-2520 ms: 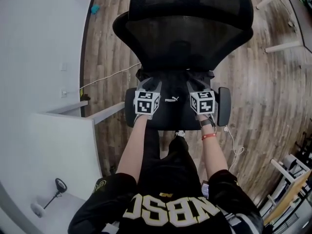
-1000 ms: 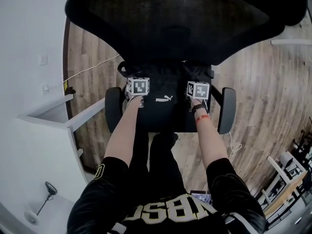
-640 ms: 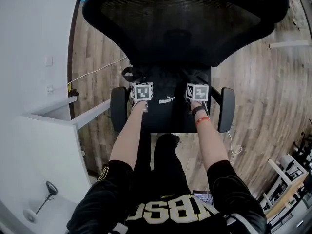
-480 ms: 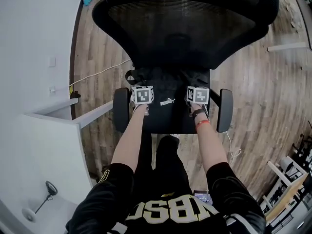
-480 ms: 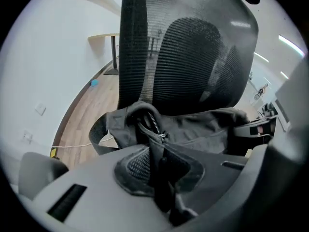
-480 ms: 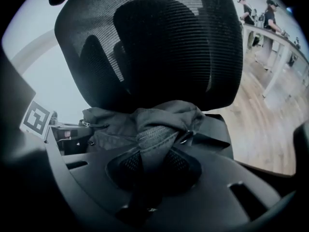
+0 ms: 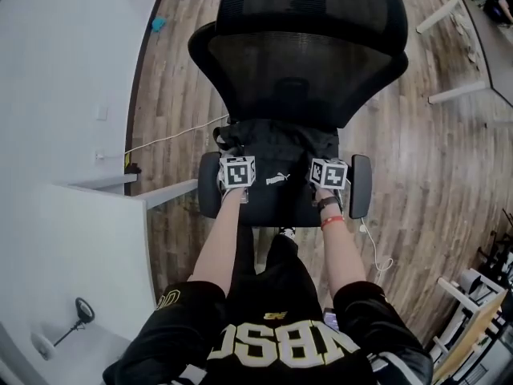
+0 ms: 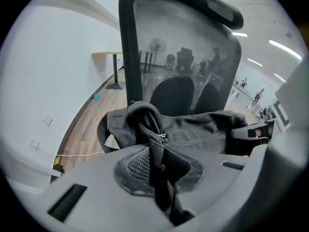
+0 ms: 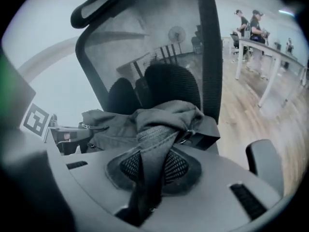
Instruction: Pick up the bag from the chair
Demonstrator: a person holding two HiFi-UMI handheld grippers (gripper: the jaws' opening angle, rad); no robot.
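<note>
A black bag (image 7: 276,152) with a small white logo hangs bunched between my two grippers, over the seat of a black mesh office chair (image 7: 309,70). My left gripper (image 7: 237,160) is shut on the bag's left end, its jaws pinching a dark strap of fabric (image 8: 157,175) just below a zipper (image 8: 153,122). My right gripper (image 7: 328,162) is shut on the right end, with a fold of grey-black fabric (image 9: 149,170) squeezed between its jaws. Both pairs of jaws have just been closing onto this fabric. The chair's backrest rises right behind the bag (image 9: 161,115).
The chair's armrests (image 7: 361,184) (image 7: 209,184) flank the grippers. A white desk (image 7: 80,239) stands at the left, and a white cable (image 7: 172,133) runs over the wood floor. White table legs (image 7: 457,95) stand at the upper right. People (image 9: 251,23) sit far off.
Both grippers have risen together with the bag's ends in them, and the bag has bunched up and lifted from the seat. The chair now looks farther away.
</note>
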